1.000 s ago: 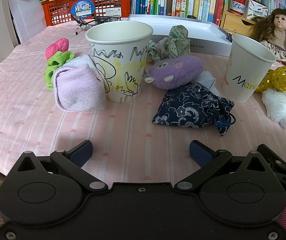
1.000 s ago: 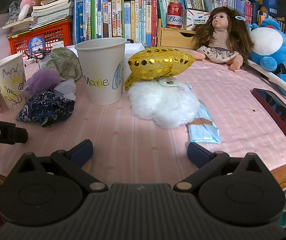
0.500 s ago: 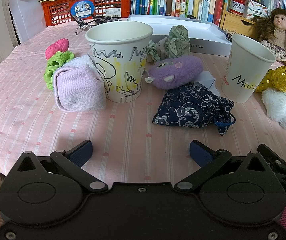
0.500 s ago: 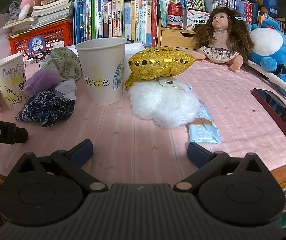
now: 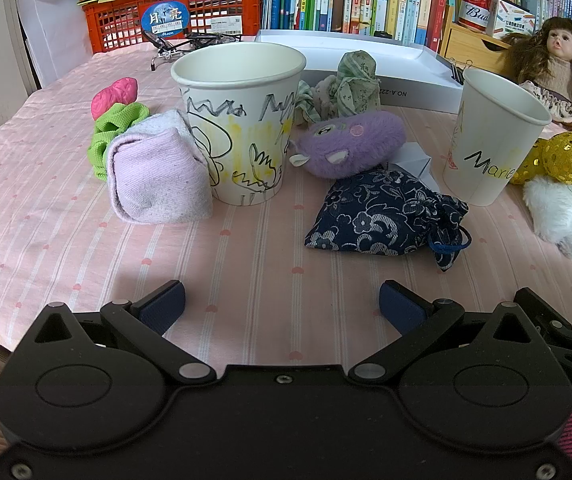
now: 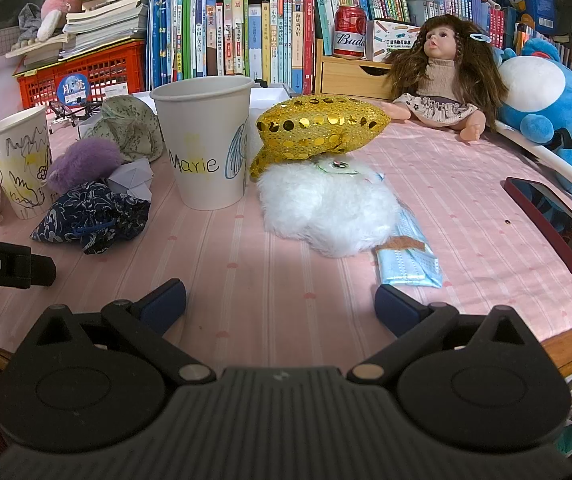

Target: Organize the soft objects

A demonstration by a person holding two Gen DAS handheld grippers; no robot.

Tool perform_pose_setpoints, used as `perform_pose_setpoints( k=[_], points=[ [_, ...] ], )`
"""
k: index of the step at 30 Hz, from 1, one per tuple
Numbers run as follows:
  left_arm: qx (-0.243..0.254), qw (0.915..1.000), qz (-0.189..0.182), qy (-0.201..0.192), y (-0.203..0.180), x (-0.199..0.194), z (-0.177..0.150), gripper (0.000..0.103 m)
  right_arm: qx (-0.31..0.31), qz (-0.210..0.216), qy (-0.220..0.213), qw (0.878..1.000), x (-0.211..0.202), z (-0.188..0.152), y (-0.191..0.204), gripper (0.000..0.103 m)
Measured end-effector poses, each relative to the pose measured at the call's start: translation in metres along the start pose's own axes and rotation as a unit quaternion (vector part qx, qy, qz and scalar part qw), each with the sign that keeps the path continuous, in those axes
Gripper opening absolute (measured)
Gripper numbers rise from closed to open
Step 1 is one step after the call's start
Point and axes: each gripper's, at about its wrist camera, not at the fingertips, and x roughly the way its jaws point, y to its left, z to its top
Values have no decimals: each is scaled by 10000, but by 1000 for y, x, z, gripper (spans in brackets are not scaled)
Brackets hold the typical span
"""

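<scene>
Both tools are spread wide and hold nothing. Just ahead of the left tool (image 5: 282, 300) lies the blue flowered pouch (image 5: 381, 216) on the bench (image 5: 246, 264). It looks light and squishy; pinch its puffy middle. Only the right tool (image 6: 280, 300) sees the face mask (image 6: 407, 256) and phone (image 6: 553, 220).

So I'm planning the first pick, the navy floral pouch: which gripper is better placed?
Probably the left gripper: the navy floral pouch lies nearly straight ahead of its open jaws. From the right gripper the pouch sits far off to the left.
</scene>
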Motion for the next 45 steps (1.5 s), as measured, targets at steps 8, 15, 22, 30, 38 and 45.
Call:
perform_pose_setpoints(
  k=[8, 15, 22, 30, 38, 45],
  points=[
    [0, 10000, 0, 0, 0, 0, 0, 103, -2, 1, -3, 10000, 0, -1, 0, 103],
    [21, 10000, -26, -89, 1, -1, -3, 103, 17, 4, -44, 10000, 1, -1, -1, 103],
    [94, 9997, -61, -237, 7, -2, -6, 103, 37, -20, -223, 9997, -2, -5, -1, 103],
    [120, 9984, -73, -548, 17, -4, -15, 103, 79, -68, -448, 9989, -3, -12, -1, 103],
    [-132, 9975, -347, -597, 24, -14, -13, 98, 113, 27, -777, 9969, -14, -10, -4, 103],
    [-113, 9920, -811, -965, 18, -36, -11, 98, -55, -195, -1097, 9938, -19, -1, -12, 103]
  ],
)
